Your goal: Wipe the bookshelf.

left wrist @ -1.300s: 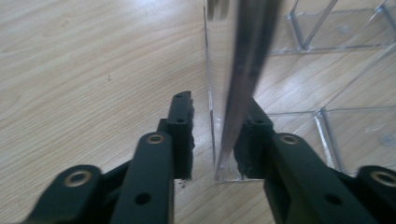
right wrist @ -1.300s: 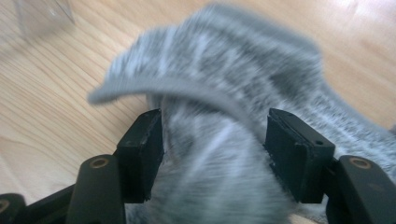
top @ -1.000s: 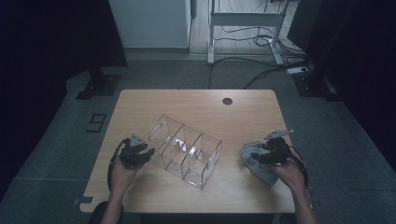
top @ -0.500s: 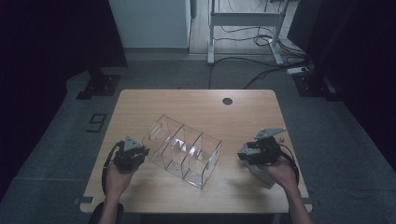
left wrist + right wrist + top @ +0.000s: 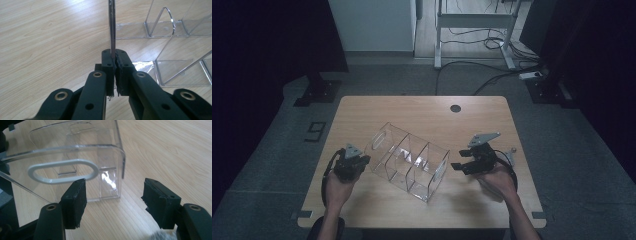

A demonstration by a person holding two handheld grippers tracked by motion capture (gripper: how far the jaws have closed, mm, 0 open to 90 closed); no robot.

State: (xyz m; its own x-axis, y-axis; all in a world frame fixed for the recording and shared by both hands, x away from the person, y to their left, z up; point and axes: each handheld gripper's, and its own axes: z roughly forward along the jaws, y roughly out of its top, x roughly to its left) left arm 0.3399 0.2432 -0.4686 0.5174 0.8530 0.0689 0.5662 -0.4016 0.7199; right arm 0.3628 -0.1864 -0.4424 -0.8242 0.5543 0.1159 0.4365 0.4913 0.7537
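Gripping the organizer's [image 5: 408, 160] end wall at 9 o'clock, the left hand-held gripper [image 5: 114, 72] has just clenched. The right hand-held gripper [image 5: 115, 203] – at 3 o'clock – gapes, holding nothing.

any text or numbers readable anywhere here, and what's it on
"9": a large dark figure on the grey floor left of the wooden table; it reads as a 9 from this side, though it could be a 6 seen the other way up.
Clear organizer box: no label or print can be seen on it.
Left gripper and right gripper: no readable marking.
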